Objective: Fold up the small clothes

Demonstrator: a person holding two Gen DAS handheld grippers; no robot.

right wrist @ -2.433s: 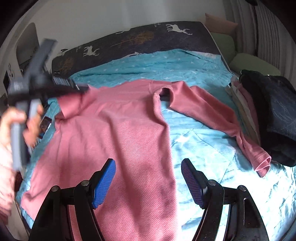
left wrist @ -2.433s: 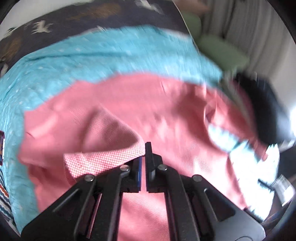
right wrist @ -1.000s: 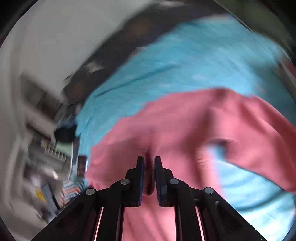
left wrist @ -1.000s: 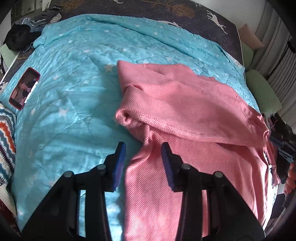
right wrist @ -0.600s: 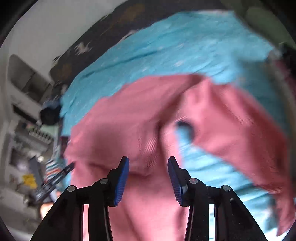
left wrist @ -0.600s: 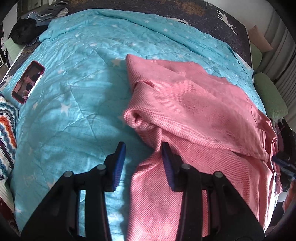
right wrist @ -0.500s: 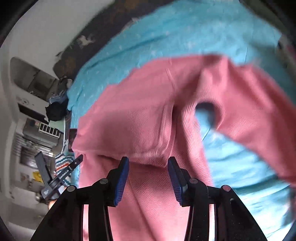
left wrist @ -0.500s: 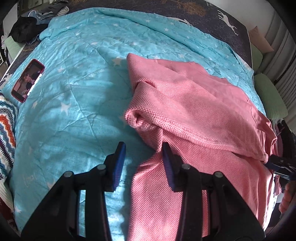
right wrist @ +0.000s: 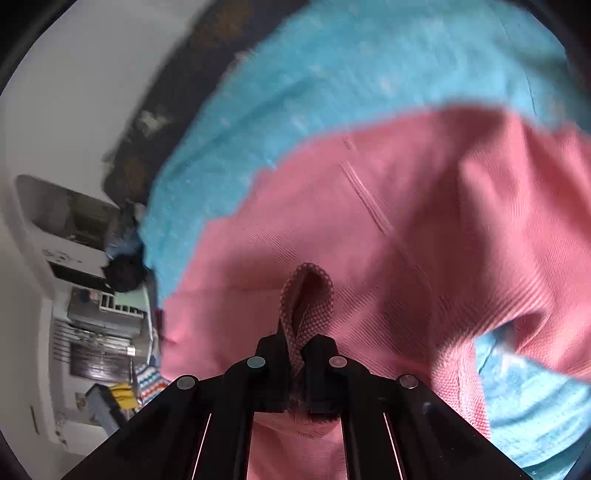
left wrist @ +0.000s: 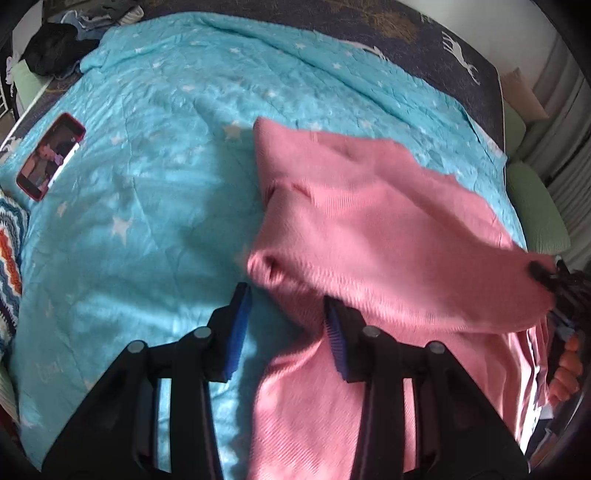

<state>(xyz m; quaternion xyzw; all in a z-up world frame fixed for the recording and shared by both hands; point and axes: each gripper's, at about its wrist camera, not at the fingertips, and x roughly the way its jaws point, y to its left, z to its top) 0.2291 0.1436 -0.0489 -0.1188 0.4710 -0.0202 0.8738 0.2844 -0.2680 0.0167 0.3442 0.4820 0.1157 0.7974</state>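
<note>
A pink knit sweater [left wrist: 388, 229] lies partly folded on the turquoise star quilt [left wrist: 155, 155]. My left gripper [left wrist: 286, 328] is open just above the quilt, with a rolled sleeve end [left wrist: 269, 266] just beyond its fingertips and nothing between the blue pads [left wrist: 238, 325]. In the right wrist view my right gripper [right wrist: 299, 350] is shut on a pinched loop of the sweater [right wrist: 306, 295], lifting a fold of the pink cloth [right wrist: 424, 221]. In the left wrist view that gripper [left wrist: 543, 275] shows at the far right, gripping the sweater's edge.
A red phone [left wrist: 50, 155] lies on the quilt at the left. A striped crochet blanket [left wrist: 9, 266] hangs at the left edge. A dark deer-print sheet [left wrist: 406, 33] covers the bed's far end, with green cushions [left wrist: 535, 210] to its right. Shelves and clutter [right wrist: 96, 325] stand beside the bed.
My right gripper opened over the sweater, then shut on a fold of it and began lifting it, so the upper layer shifts. The left gripper stayed open and nearly still.
</note>
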